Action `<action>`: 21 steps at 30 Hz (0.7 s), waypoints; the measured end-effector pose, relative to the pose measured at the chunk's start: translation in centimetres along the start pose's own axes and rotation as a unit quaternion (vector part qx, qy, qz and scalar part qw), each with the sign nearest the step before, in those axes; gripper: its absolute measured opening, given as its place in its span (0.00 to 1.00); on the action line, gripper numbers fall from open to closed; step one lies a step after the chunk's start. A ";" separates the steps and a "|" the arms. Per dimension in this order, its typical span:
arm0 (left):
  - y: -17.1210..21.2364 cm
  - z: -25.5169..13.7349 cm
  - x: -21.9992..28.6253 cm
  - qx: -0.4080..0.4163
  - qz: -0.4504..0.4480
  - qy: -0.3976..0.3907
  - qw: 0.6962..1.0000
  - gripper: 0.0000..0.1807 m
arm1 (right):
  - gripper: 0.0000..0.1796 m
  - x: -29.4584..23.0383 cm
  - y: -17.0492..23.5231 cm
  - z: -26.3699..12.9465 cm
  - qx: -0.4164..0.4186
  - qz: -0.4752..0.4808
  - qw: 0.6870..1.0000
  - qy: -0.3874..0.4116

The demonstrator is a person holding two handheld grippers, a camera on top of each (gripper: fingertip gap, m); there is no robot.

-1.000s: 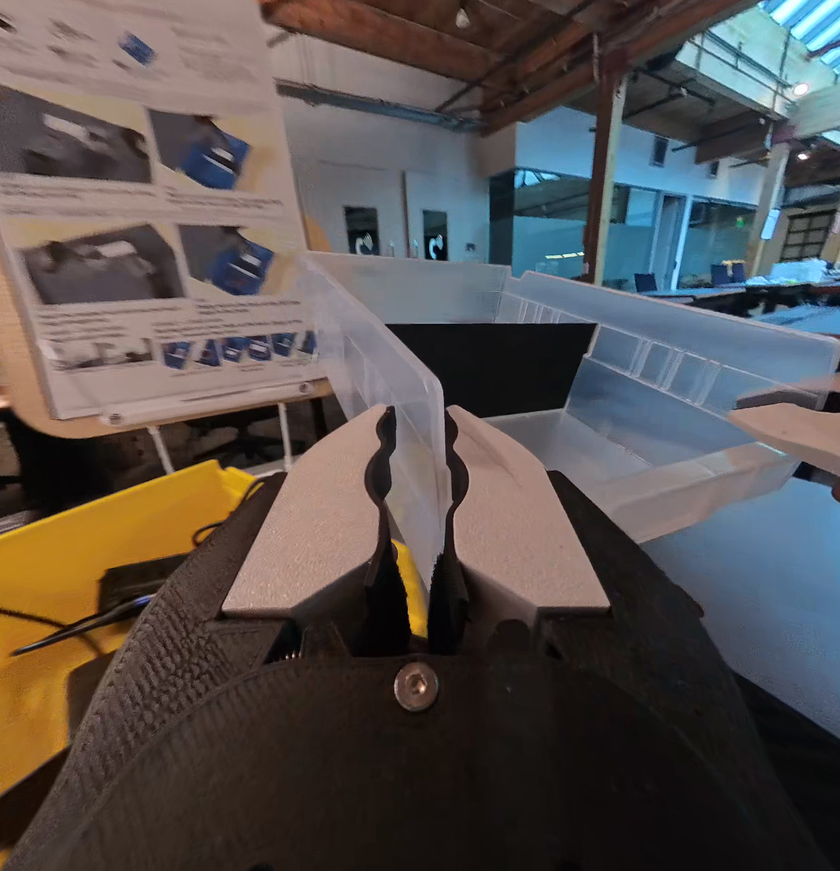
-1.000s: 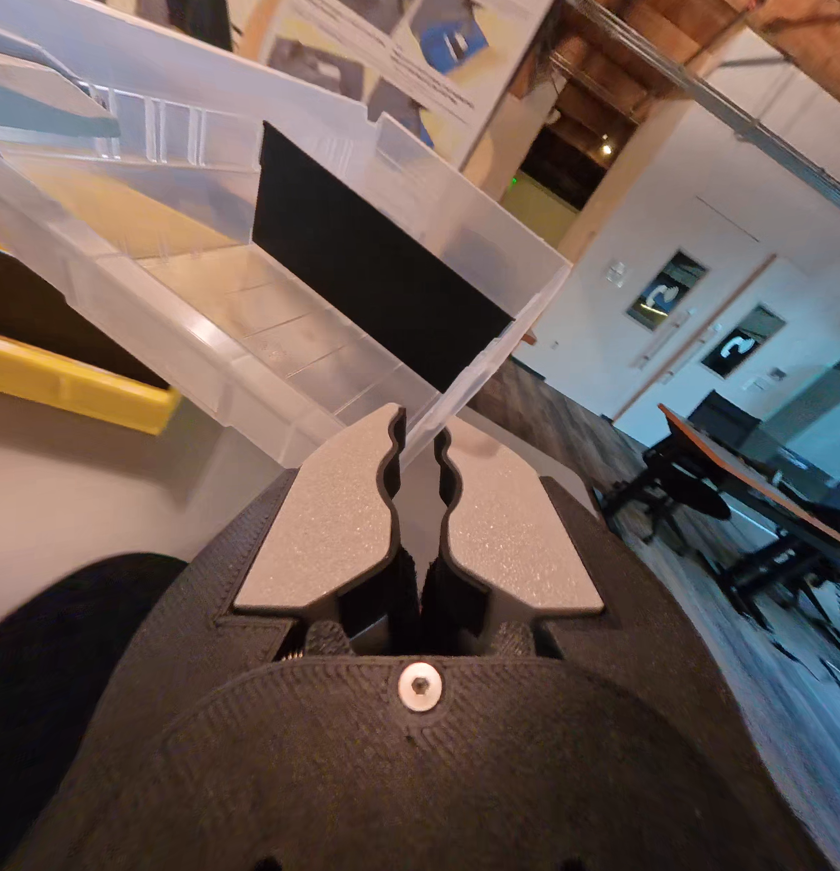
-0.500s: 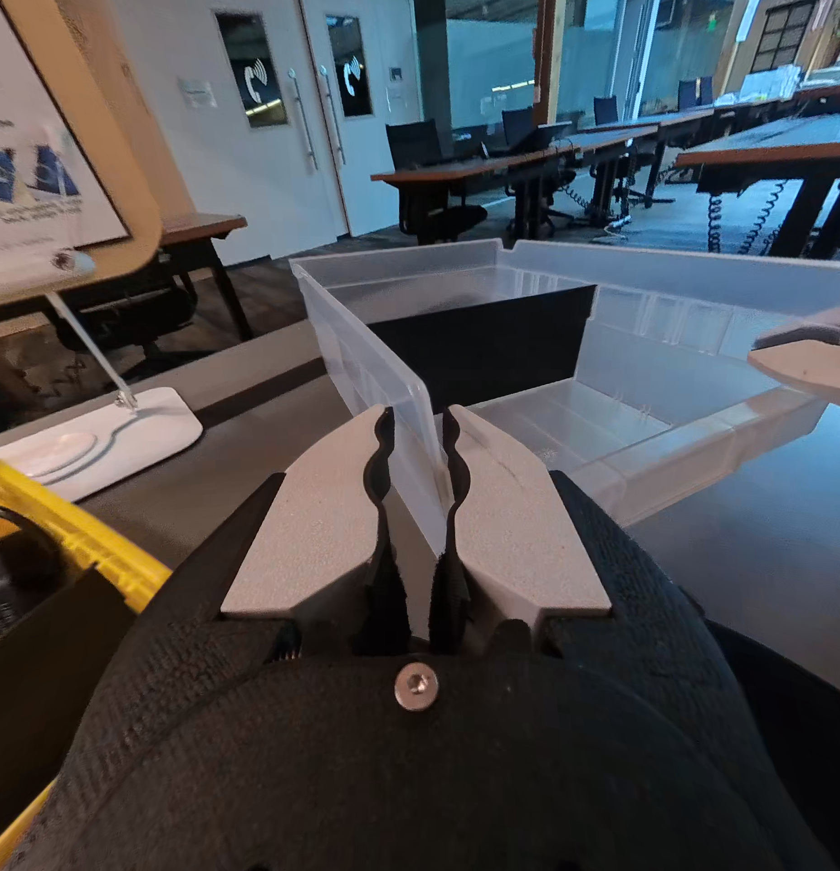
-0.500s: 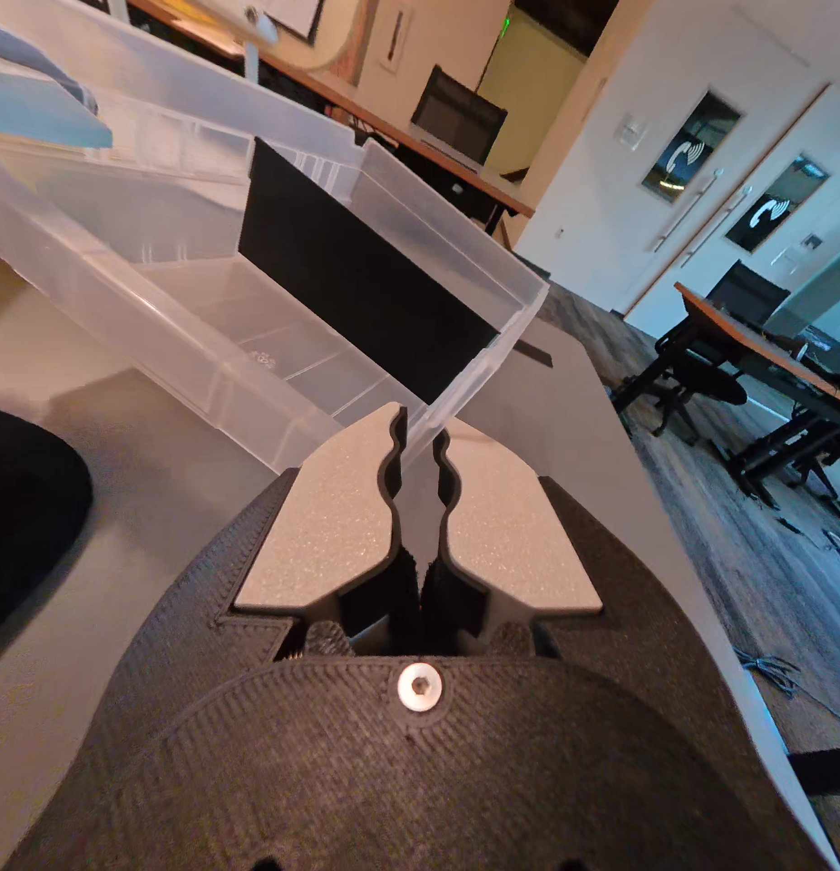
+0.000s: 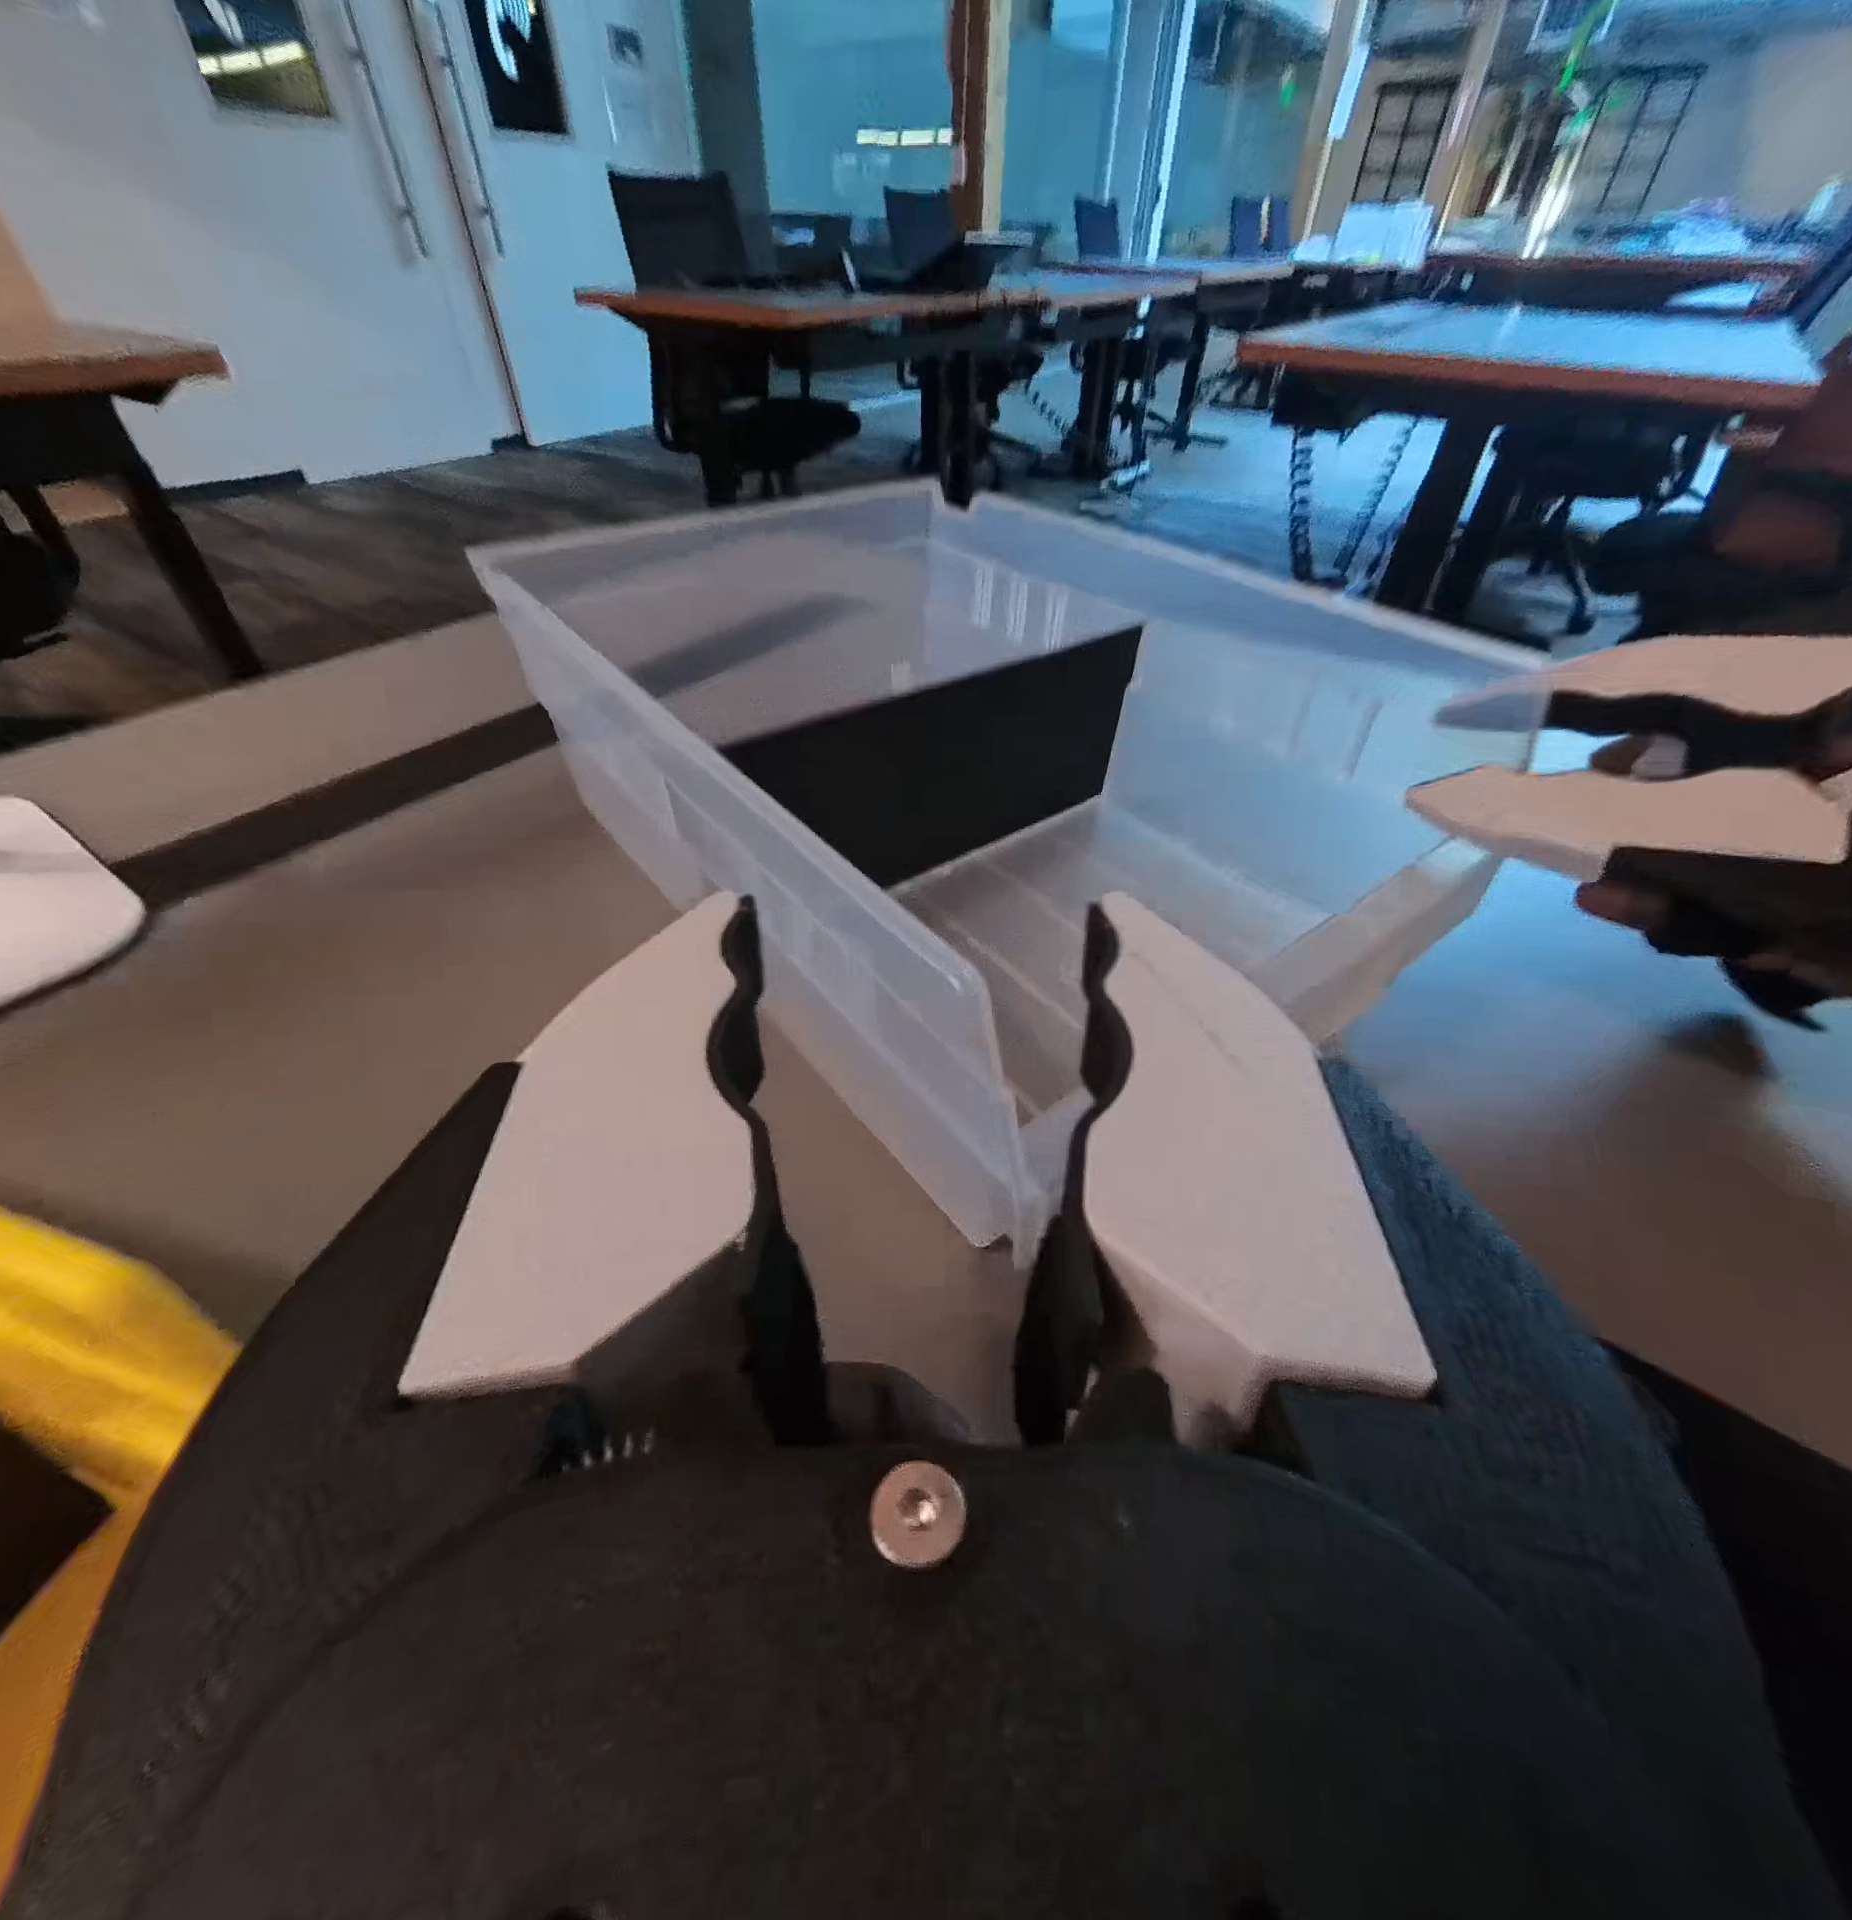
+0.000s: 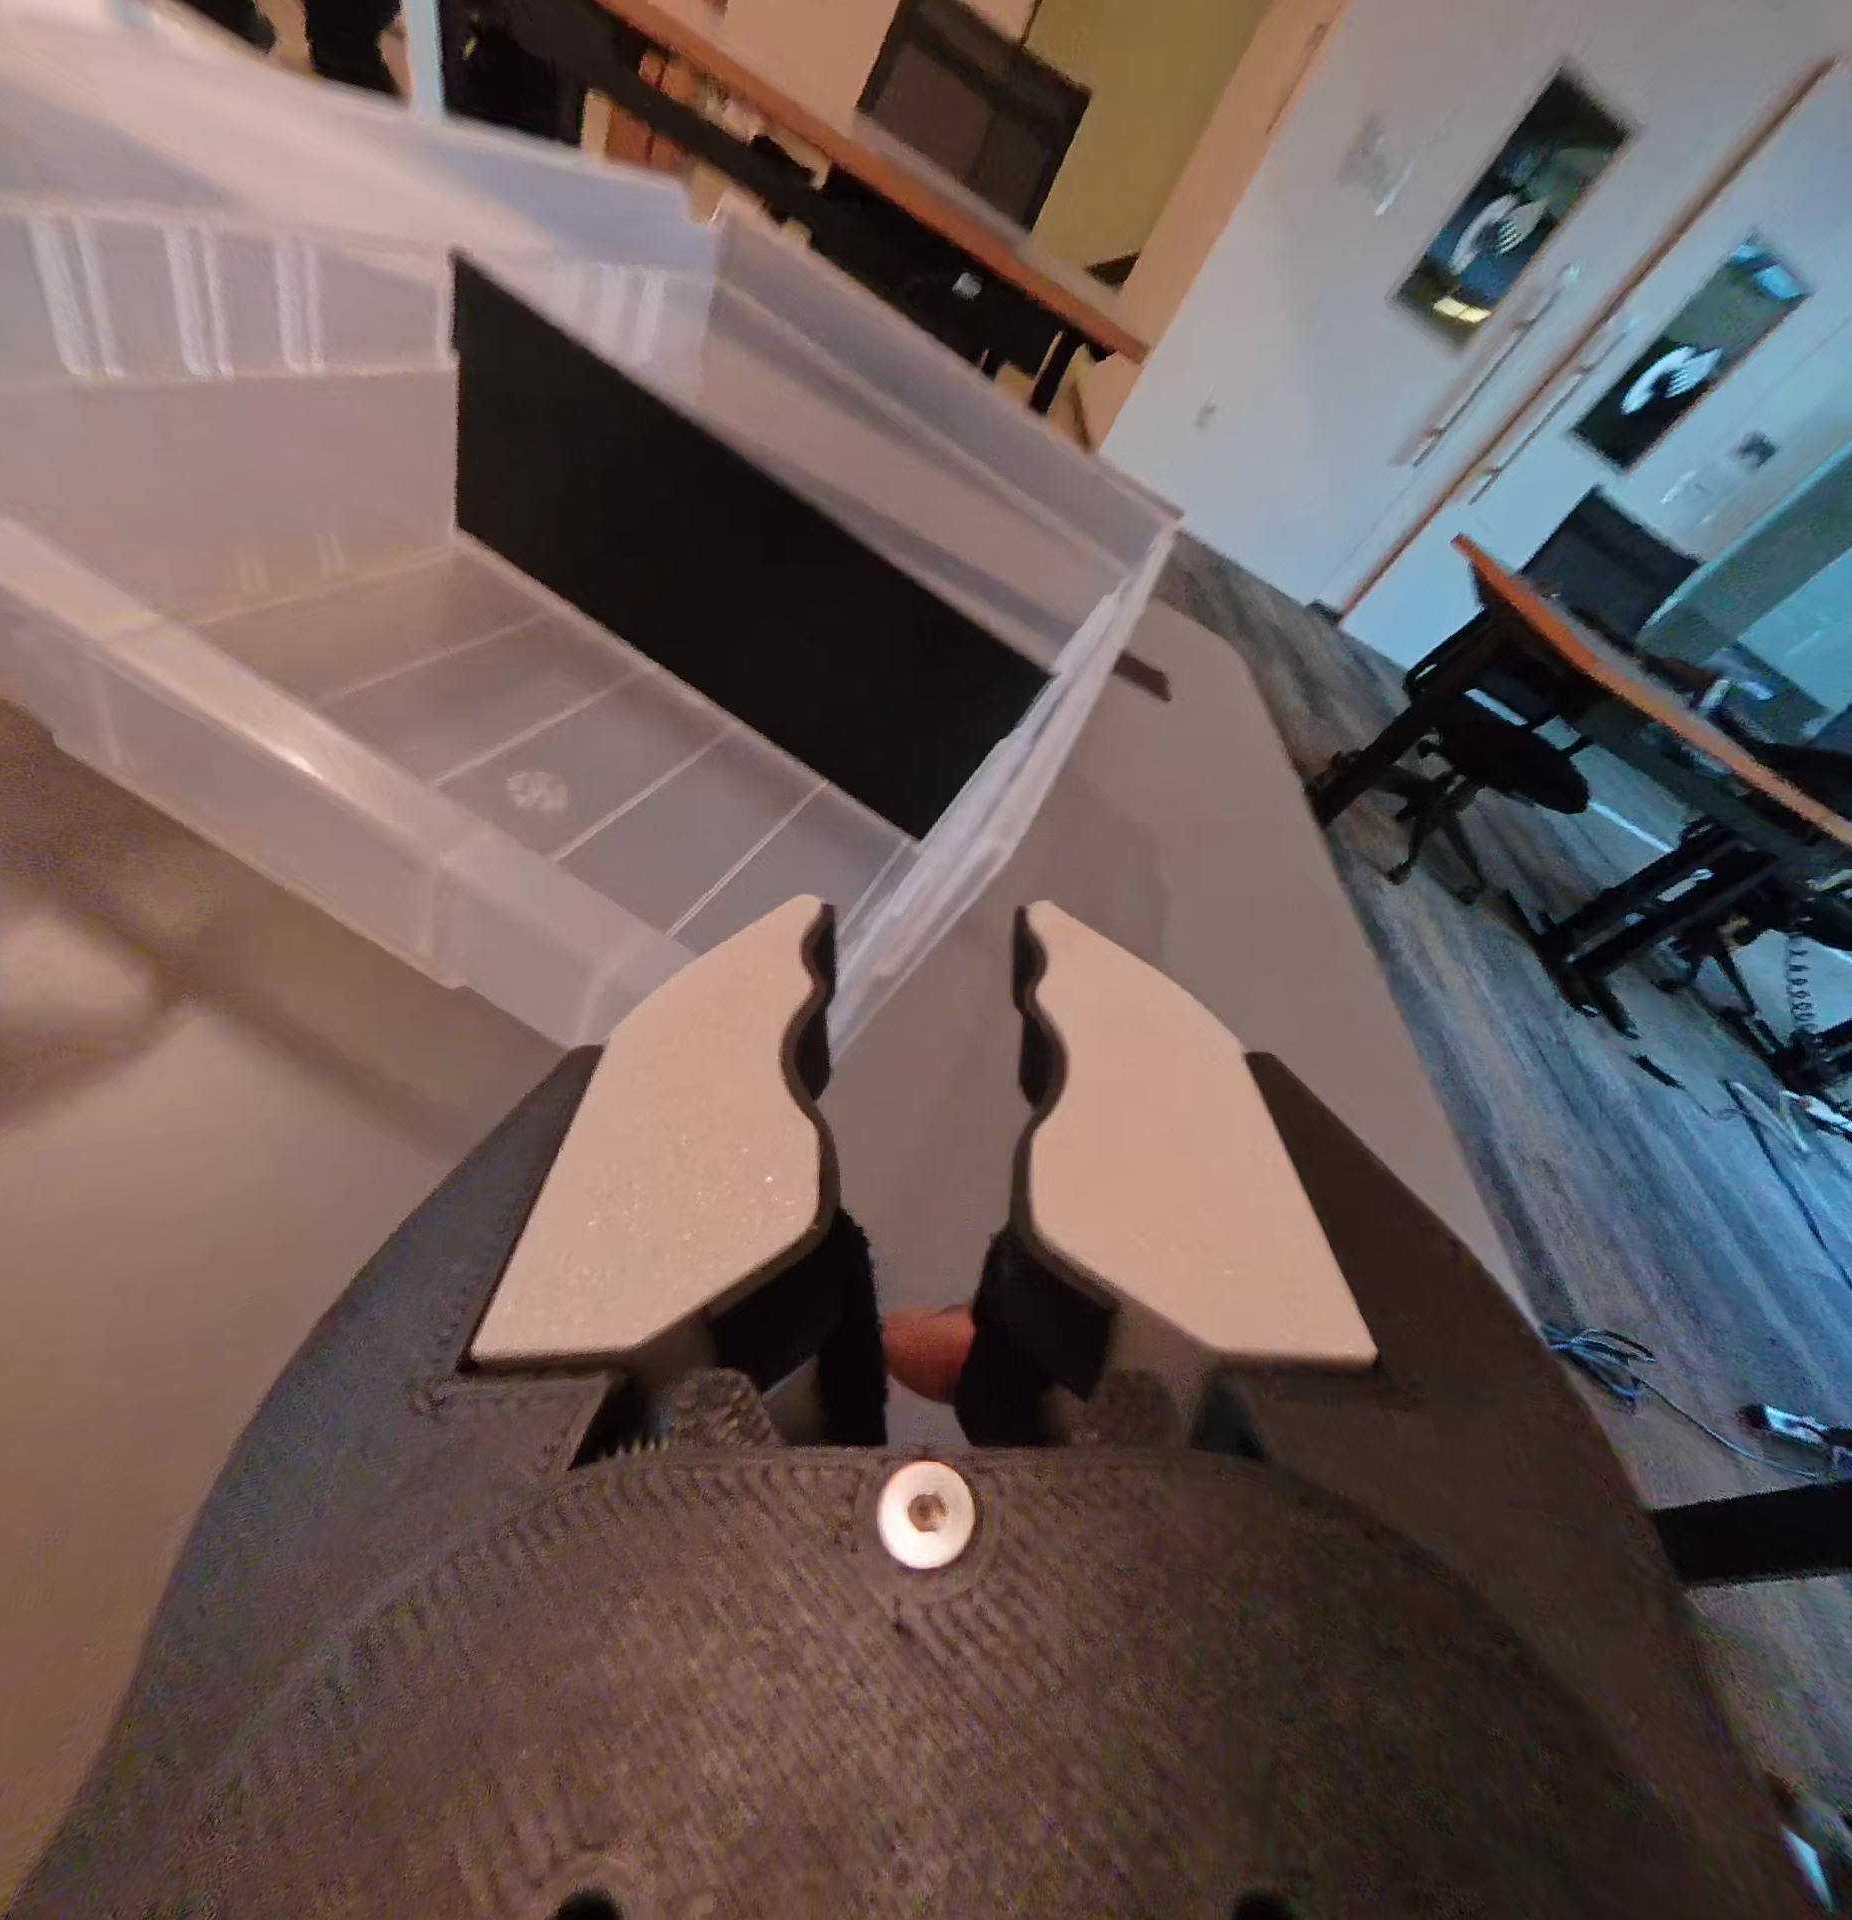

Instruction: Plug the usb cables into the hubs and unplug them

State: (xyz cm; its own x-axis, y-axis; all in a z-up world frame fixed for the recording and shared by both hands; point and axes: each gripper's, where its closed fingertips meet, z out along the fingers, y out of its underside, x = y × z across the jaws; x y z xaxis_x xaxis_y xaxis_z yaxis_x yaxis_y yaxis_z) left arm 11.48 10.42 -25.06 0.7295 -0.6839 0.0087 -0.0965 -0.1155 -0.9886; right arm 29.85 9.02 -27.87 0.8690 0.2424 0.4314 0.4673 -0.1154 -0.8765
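Note:
A clear plastic bin (image 5: 683,800) with a black divider (image 5: 932,769) rests on the grey table (image 5: 330,1018). My left gripper (image 5: 920,909) is open, with the bin's left wall standing loose between its fingers. My right gripper (image 6: 924,914) is open at the bin's right wall (image 6: 963,831), which lies close to its left finger. It also shows in the left wrist view (image 5: 1426,758), open at the bin's right side. The bin (image 6: 278,748) and its divider (image 6: 735,582) fill the upper left of the right wrist view. No usb cable or hub is in view.
A yellow bin (image 5: 80,1340) sits at my lower left. The white base of a stand (image 5: 28,904) lies on the table to the left. The table's right edge (image 6: 1348,914) drops to the floor. Office desks and chairs (image 5: 1005,312) stand beyond.
Both grippers have opened and let go of the clear bin's walls. The bin has come down from a tilt in the air to rest on the table.

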 end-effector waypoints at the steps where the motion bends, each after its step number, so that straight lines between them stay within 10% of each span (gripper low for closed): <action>1: -1.1 -1.1 0.1 0.009 0.006 0.003 1.000 0.36 | 0.23 0.6 -0.7 -0.5 0.014 0.003 1.000 0.015; 6: 0.5 -7.6 -1.2 -0.140 0.101 0.042 0.984 0.38 | 0.32 -3.4 -6.0 -2.5 0.083 -0.085 0.989 -0.087; 10: 7.2 -12.1 -7.7 -0.333 0.189 -0.020 0.923 0.37 | 0.35 -10.0 -3.0 -1.3 -0.070 -0.183 0.943 -0.269; 16: 11.1 -15.4 -12.0 -0.444 0.284 -0.038 0.849 0.18 | 0.27 -11.1 0.7 2.7 -0.180 -0.370 0.870 -0.273; 21: 11.5 -18.4 -14.0 -0.460 0.271 -0.018 0.846 0.18 | 0.18 -10.3 1.5 3.3 -0.211 -0.399 0.848 -0.277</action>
State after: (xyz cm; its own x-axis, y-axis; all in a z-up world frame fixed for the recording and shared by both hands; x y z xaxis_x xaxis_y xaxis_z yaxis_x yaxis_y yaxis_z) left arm -12.32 5.44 -33.84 0.4275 -0.7960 -0.4284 -0.8969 -0.3143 -0.3111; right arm 21.01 9.50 -34.31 0.0926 0.8077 0.5822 0.9890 -0.0068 -0.1479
